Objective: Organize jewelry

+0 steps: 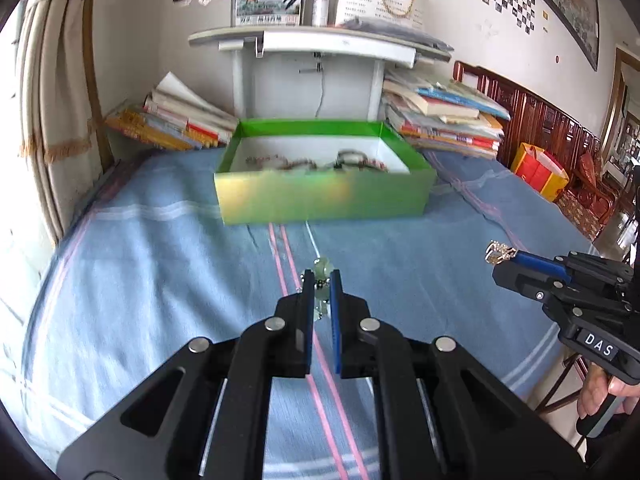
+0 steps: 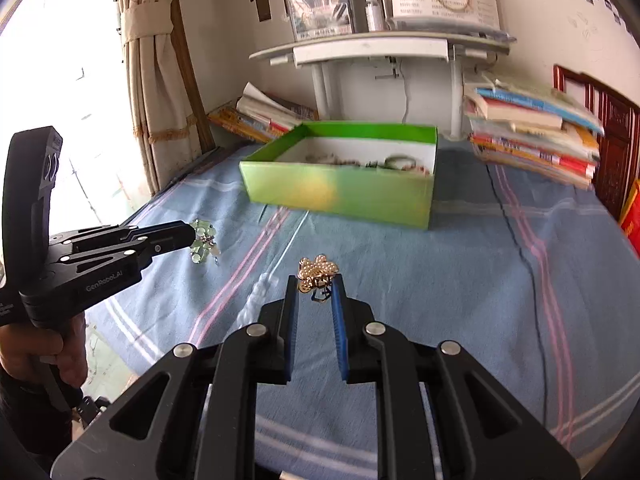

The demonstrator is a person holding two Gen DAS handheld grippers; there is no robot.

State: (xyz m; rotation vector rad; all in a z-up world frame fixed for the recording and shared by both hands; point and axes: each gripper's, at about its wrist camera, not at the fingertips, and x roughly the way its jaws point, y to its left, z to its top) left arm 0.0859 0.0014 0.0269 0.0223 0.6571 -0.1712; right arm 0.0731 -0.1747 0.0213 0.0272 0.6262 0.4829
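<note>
Pale green beads, a bracelet (image 1: 322, 280) by the look of it, sit pinched tight in the left gripper (image 1: 322, 280) above the blue striped cloth (image 1: 160, 264). The right gripper (image 2: 316, 284) has closed narrowly on a gold beaded piece (image 2: 318, 270), also held off the cloth. Beyond both stands the green box (image 2: 340, 196), more jewelry lying blurred inside, with stacked books (image 2: 532, 136) behind

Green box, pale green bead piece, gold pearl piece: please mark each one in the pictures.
green box (image 1: 320, 196), left wrist view, on its front wall.
pale green bead piece (image 2: 203, 240), right wrist view, on the beads beyond the left gripper's tips.
gold pearl piece (image 2: 318, 269), right wrist view, on the pearl cluster.
</note>
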